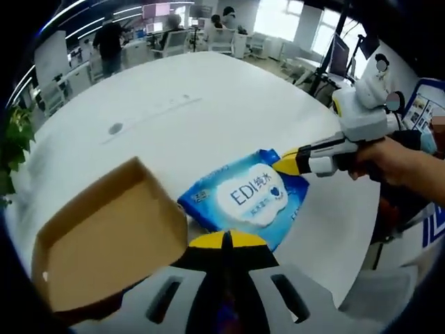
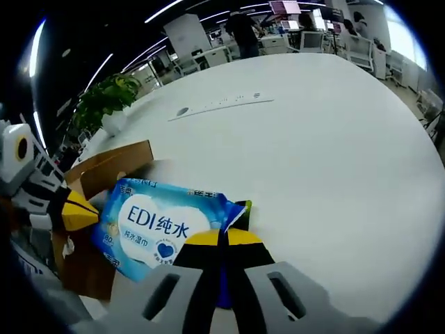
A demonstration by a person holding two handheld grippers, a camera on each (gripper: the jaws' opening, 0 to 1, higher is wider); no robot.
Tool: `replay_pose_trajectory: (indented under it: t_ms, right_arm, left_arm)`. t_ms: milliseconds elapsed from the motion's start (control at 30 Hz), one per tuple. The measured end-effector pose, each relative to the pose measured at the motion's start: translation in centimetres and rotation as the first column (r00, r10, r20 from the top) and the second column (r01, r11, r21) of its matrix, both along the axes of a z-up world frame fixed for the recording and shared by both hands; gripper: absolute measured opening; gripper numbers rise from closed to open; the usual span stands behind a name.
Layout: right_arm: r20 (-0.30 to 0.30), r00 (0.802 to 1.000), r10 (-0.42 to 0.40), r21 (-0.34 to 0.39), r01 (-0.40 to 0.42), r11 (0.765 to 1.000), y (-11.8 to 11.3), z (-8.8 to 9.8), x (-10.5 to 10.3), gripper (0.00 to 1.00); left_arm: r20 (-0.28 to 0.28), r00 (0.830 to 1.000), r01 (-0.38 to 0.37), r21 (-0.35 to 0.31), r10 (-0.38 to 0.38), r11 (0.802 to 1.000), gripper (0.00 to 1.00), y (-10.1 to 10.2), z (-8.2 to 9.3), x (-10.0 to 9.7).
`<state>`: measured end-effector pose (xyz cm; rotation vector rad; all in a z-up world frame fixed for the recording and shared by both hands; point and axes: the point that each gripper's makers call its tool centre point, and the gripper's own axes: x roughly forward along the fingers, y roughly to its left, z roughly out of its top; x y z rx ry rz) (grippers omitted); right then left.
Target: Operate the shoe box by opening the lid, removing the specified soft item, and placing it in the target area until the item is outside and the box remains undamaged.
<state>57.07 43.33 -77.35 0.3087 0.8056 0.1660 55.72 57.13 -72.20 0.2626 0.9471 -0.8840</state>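
The right gripper (image 2: 221, 238), its yellow-tipped jaws closed together, pinches one corner of a blue wet-wipe pack (image 2: 158, 226) and holds it over a large white table (image 2: 313, 139); in the left gripper view the same gripper (image 1: 288, 165) enters from the right, gripped by a person's hand (image 1: 393, 161). The left gripper (image 1: 224, 241) has its jaws pressed together, apparently empty, though the tips hide what lies between them. Just beside the pack sits the open brown shoe box (image 1: 104, 240), the pack outside it.
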Motion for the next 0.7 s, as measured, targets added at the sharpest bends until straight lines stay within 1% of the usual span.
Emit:
replay_pose_trajectory:
  t_ms: [67,133,367,433,500,567,700]
  right_arm:
    - [-0.011,1.0,0.001,-0.015,-0.001,1.0,0.0,-0.1,0.0,0.0]
    - [-0.009,1.0,-0.002,-0.015,0.002,1.0,0.0,0.0,0.0,0.0]
    - [-0.03,0.999,-0.03,0.007,0.03,1.0,-0.3,0.0,-0.6,0.0]
    - [-0.024,0.999,-0.027,0.005,0.028,1.0,-0.3,0.1,-0.6,0.01]
    - [-0.014,1.0,-0.019,-0.023,0.018,1.0,-0.5,0.4,-0.6,0.03]
    - [-0.001,1.0,-0.017,-0.03,0.017,0.999,-0.7,0.7,-0.6,0.04]
    - [0.027,1.0,-0.013,-0.049,0.015,0.999,-1.4,1.7,-0.8,0.05]
  left_arm:
    - [0.005,1.0,0.008,0.0,-0.008,1.0,0.0,0.0,0.2,0.0]
    - [0.015,1.0,0.015,0.001,-0.015,1.0,0.0,0.1,0.4,-0.1]
    - [0.024,1.0,0.005,-0.025,-0.004,1.0,0.0,0.8,1.5,-0.4]
    - [0.026,1.0,-0.005,-0.036,0.006,0.999,0.01,1.1,1.9,-0.3]
    - [0.03,0.999,-0.012,-0.041,0.013,0.999,0.01,1.6,2.3,-0.3]
    - [0.036,0.999,-0.018,-0.043,0.019,0.999,0.02,2.1,2.6,-0.2]
    - [0.053,0.998,-0.031,-0.043,0.034,0.999,0.03,3.4,3.1,-0.1]
